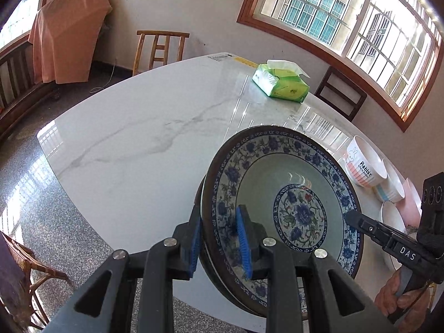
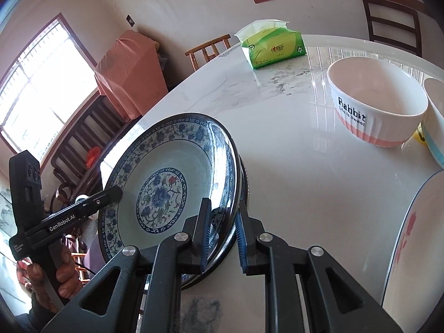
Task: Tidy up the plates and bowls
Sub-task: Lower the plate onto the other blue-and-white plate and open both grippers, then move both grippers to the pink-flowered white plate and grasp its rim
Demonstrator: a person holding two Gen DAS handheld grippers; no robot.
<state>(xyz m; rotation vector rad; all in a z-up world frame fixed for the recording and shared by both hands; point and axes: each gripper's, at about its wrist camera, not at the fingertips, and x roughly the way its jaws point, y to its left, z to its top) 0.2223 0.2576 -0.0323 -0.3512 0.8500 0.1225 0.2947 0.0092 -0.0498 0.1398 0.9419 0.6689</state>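
- The blue floral plate (image 1: 280, 194) sat lower right in the left wrist view and lower left in the right wrist view, looking tilted and held over the near edge of the white marble table (image 1: 144, 138).
- The left gripper (image 1: 219, 241) had its blue pads clamped on the plate's left rim, 1 pad under it and 1 on the patterned border.
- The right gripper (image 2: 223, 236) was pinched tight on the opposite rim, same deal, with the plate edge between both pads.
- There seemed to be a 2nd rim stacked under the plate, hard to tell for sure.
- A Rabbit bowl (image 2: 377, 105) stood upper right in the right wrist view, with another bowl (image 2: 435, 119) just beside it at the frame edge.
- A white plate with red marks (image 2: 410, 238) filled the lower right there.
- A green tissue pack (image 2: 273, 45) lay at the top centre, well apart from the plate.
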